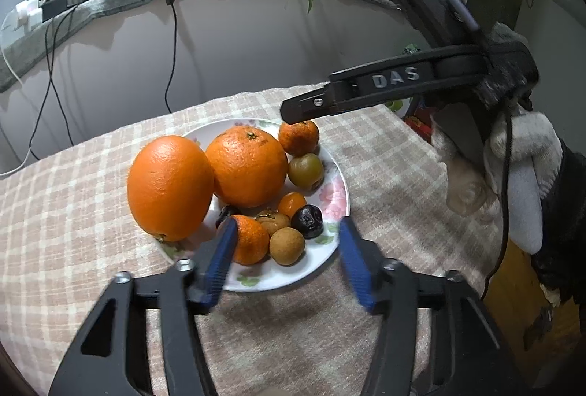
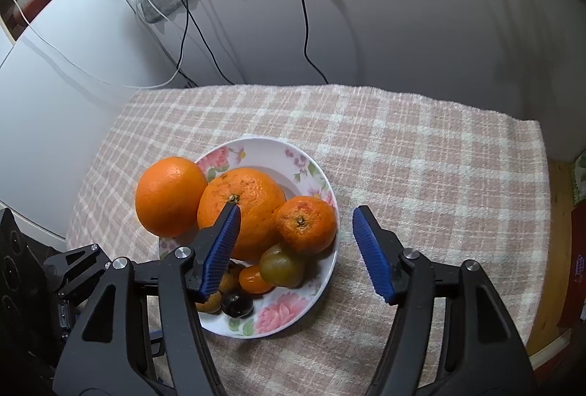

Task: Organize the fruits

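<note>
Both hand-held grippers, left (image 1: 287,258) and right (image 2: 296,249), hang wide, empty, above the fruit plate (image 2: 293,315)

My two wrist cameras looked steeply down from close range, left and right, sharing the fruit plate (image 1: 331,251) (image 2: 322,289).

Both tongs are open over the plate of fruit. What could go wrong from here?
1. The smooth orange sits at the plate's edge, leaning on the bumpy orange; nudging either might roll it onto the tablecloth.
2. The small fruits, such as the dark fruit and brown fruit, are crowded, so a pad could push neighbours off.
3. The left tongs and right tongs work over the same plate and may collide.
</note>
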Tool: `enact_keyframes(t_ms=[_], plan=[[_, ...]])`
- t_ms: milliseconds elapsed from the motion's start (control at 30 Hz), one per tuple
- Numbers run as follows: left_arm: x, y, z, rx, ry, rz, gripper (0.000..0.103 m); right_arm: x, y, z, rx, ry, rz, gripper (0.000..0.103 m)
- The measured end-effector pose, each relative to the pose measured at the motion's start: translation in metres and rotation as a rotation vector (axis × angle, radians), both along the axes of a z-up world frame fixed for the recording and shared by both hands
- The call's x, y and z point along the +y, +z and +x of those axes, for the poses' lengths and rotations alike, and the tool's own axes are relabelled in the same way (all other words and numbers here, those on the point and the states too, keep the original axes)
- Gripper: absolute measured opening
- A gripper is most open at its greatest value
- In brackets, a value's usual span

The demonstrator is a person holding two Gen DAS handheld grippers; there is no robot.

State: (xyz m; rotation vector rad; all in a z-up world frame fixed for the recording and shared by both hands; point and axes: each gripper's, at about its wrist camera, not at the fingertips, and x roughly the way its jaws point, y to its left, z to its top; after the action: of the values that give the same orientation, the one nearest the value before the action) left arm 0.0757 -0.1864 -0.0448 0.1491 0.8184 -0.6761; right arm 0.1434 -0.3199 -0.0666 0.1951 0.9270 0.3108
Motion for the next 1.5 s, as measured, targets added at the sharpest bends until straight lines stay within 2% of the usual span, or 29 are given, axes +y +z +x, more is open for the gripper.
enact_keyframes(t_ms=[100, 300, 533, 633, 700, 767, 867, 1100, 1167, 1500], plan=[[0.002, 0.002, 0.002, 0.000, 0.009, -0.006, 0.062, -0.001, 0.006, -0.010, -0.040, -0.007, 0.003, 0.079], [0.008, 0.004, 0.002, -0.003, 0.034, -0.009, 0.064, 0.000, 0.013, -0.030, -0.103, -0.039, -0.034, 0.080], [0.017, 0.008, -0.003, -0.027, 0.077, -0.014, 0.064, -0.007, 0.017, -0.062, -0.196, -0.126, -0.012, 0.080], [0.020, 0.010, -0.007, -0.040, 0.092, -0.019, 0.065, -0.009, 0.020, -0.078, -0.245, -0.165, -0.001, 0.092], [0.022, 0.013, -0.010, -0.055, 0.102, -0.023, 0.072, -0.009, 0.022, -0.089, -0.282, -0.190, -0.001, 0.093], [0.023, 0.015, -0.013, -0.066, 0.110, -0.027, 0.073, -0.008, 0.023, -0.097, -0.295, -0.211, -0.007, 0.093], [0.025, 0.015, -0.014, -0.065, 0.123, -0.034, 0.074, -0.009, 0.023, -0.104, -0.306, -0.245, -0.027, 0.103], [0.032, 0.018, -0.017, -0.083, 0.155, -0.028, 0.076, -0.003, 0.022, -0.117, -0.327, -0.275, -0.089, 0.103], [0.034, 0.021, -0.018, -0.095, 0.163, -0.029, 0.080, -0.002, 0.022, -0.120, -0.332, -0.281, -0.096, 0.103], [0.044, 0.023, -0.022, -0.115, 0.197, -0.033, 0.083, 0.008, 0.024, -0.135, -0.366, -0.304, -0.132, 0.103]])
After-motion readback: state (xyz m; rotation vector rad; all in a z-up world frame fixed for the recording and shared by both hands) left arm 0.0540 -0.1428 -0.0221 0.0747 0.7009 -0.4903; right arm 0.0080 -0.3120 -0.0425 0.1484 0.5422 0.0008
